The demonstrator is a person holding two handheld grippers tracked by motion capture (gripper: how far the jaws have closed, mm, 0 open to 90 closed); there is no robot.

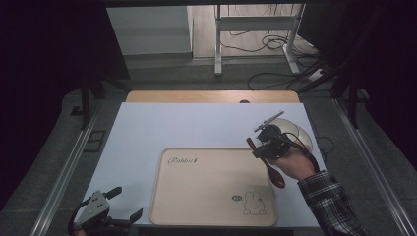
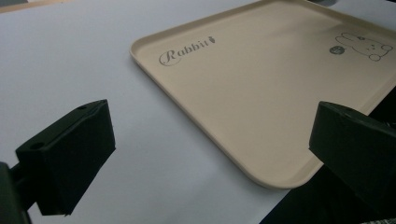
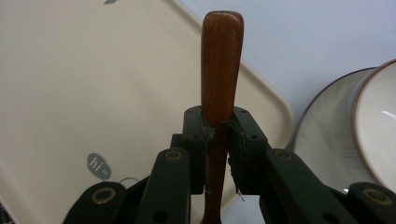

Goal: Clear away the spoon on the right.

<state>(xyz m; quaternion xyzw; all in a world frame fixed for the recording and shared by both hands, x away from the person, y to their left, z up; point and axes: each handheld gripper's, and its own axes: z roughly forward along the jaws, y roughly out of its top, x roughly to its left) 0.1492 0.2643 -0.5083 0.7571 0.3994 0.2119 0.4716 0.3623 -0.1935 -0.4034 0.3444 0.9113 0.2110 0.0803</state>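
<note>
Right gripper point(image 3: 217, 140): jaws clamped together on the wooden spoon, pads pressing both flanks of the handle; held by a hand in a plaid sleeve, over the right edge of the tray.
Item held: wooden spoon point(image 1: 273, 169), dark reddish-brown, one piece; handle end rises past the pads in the right gripper view, bowl end hangs toward the person in the high view.
Position of item: off the bench, above the tray's right rim, about halfway between its far right and near right corners; whether the bowl end touches the rim cannot be told.
Grip point: on the handle, short of its rounded end; judged sound, since the shaft there is narrow, even and flat-sided enough for two pads.
Handling, judged: light, rigid, not fragile; polished finish may slip or pivot between the pads, as the bowl end hangs long on one side of the grip.
Advice: keep the clamp firm, set the spoon down flat and low.
Tray point(image 1: 162, 196): beige, raised rim, rabbit print and script lettering; lies on the near half of the bench, nothing on its floor.
Bowl and plate point(image 1: 301, 133): pale glazed ware, near the right edge of the bench, just beyond the hand; breakable, so keep the spoon from knocking it.
Left gripper point(image 1: 120, 204): jaws wide apart, nothing between them; rests at the near left corner of the bench, left of the tray.
Bench point(image 1: 147, 128): white sheet over a wooden top.
</note>
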